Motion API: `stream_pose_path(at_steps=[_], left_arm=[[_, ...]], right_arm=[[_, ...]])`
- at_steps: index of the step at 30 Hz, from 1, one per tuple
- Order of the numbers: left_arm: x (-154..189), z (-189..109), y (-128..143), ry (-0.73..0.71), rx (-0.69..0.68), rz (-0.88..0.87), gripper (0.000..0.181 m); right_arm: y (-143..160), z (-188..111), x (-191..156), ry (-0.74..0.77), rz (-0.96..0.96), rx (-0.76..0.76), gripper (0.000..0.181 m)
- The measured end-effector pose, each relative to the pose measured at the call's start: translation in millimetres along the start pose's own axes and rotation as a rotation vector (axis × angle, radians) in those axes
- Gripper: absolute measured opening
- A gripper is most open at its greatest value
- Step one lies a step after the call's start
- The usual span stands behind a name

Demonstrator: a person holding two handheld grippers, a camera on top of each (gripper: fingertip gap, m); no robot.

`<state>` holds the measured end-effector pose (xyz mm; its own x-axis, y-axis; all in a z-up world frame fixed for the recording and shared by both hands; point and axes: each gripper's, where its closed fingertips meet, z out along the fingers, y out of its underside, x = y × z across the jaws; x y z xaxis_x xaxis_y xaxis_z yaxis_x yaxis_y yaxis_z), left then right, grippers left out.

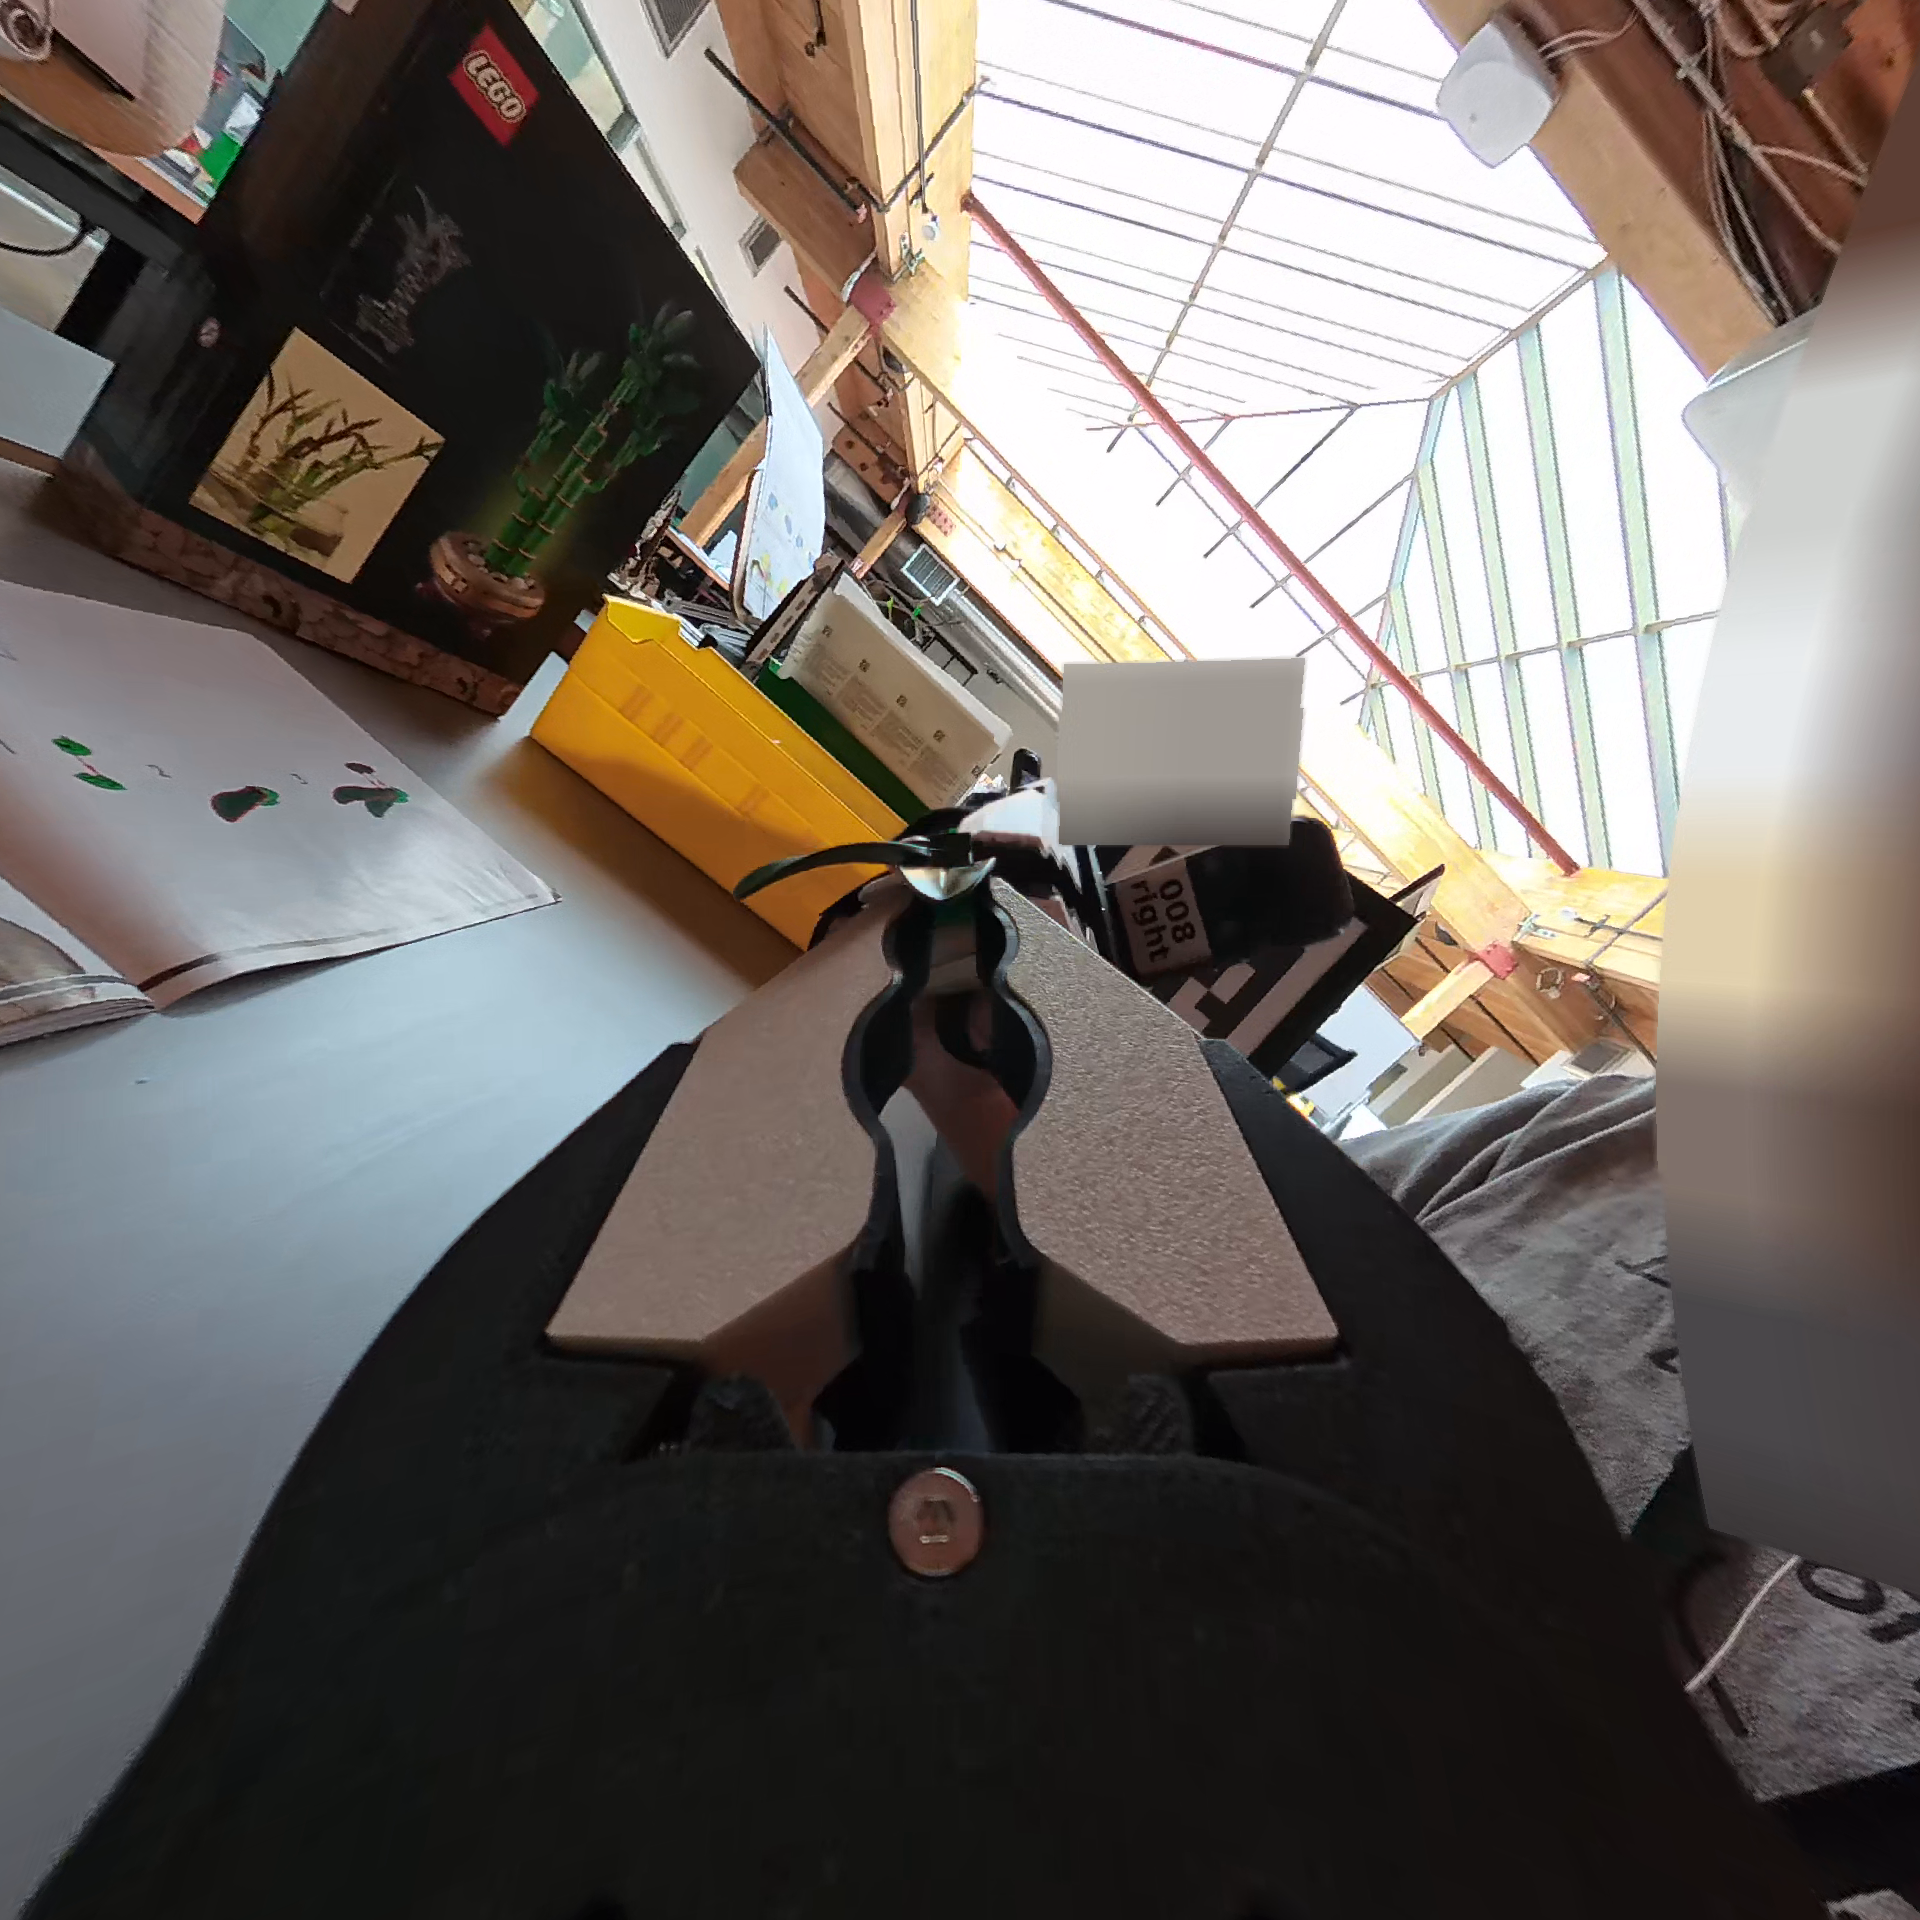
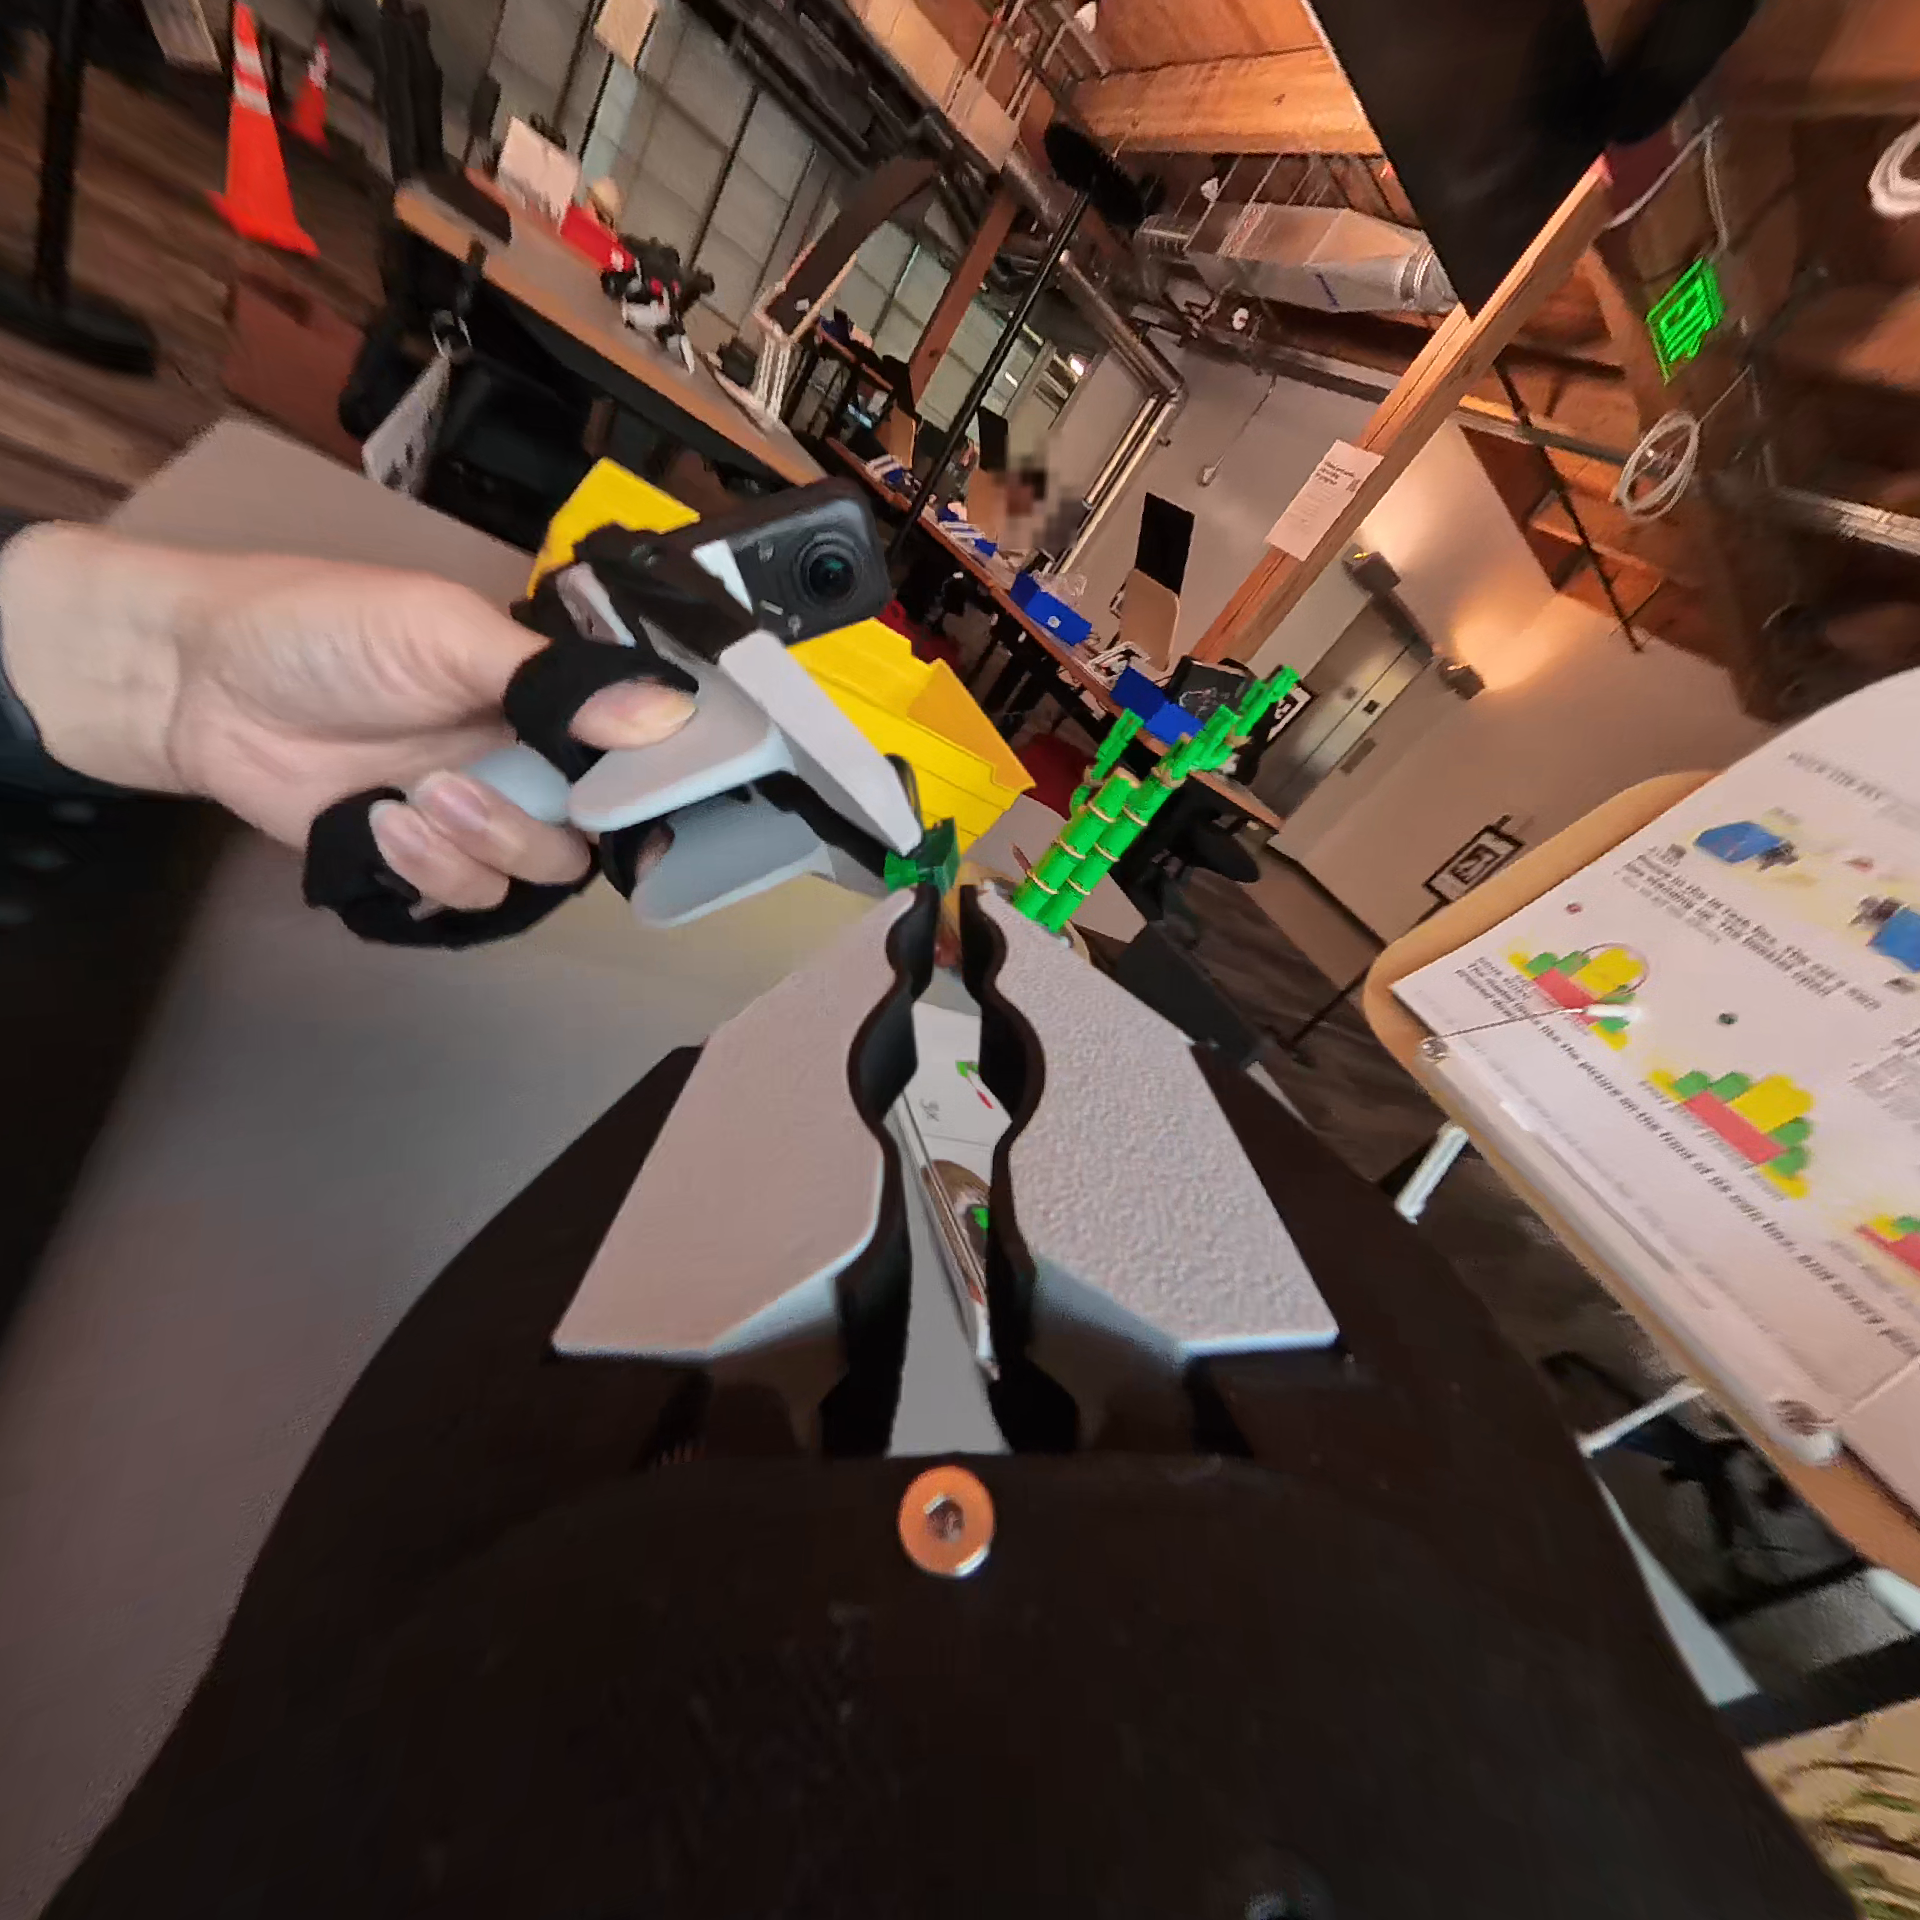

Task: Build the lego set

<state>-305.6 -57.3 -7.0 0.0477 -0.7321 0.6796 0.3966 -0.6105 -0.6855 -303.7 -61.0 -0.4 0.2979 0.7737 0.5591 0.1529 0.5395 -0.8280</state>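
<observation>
My left gripper [image 1: 943, 902] is shut on a small green lego piece [image 1: 948, 914] with a long dark green leaf [image 1: 821, 862] sticking out to the left. In the right wrist view a hand holds the left gripper [image 2: 914, 847] above the table, with the green piece [image 2: 923, 864] at its tip. My right gripper [image 2: 943, 914] meets that piece tip to tip, jaws nearly closed on its end. It also shows beyond the left tips in the left wrist view [image 1: 1013, 821]. The built green bamboo model [image 2: 1132, 810] stands farther back.
The open instruction booklet [image 1: 208, 810] lies on the grey table [image 1: 312, 1143], with the dark set box [image 1: 416, 364] behind it. A yellow bin [image 1: 707, 748] sits at the table's far edge. A wooden board with printed sheets [image 2: 1662, 1039] is at the right. Only a small space, under 4 cm, lies between the two pairs of fingers.
</observation>
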Motion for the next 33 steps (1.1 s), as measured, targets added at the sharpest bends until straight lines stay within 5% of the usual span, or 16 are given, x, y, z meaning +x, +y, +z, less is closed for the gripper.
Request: stream_pose_path(at_steps=[16,21,33], left_arm=[[-1.4,4.3,5.0,0.022,-0.021,-0.026,0.005],[-3.3,-3.9,-11.6,0.051,0.084,-0.099,0.034],[5.0,0.3,-5.1,0.107,0.062,-0.142,0.034]], right_arm=[[7.1,-0.5,-6.9,0.000,-0.179,-0.069,0.002],[8.7,-12.0,14.3,0.096,-0.297,-0.083,0.002],[-14.5,-77.7,97.1,0.261,0.127,0.203,0.002]])
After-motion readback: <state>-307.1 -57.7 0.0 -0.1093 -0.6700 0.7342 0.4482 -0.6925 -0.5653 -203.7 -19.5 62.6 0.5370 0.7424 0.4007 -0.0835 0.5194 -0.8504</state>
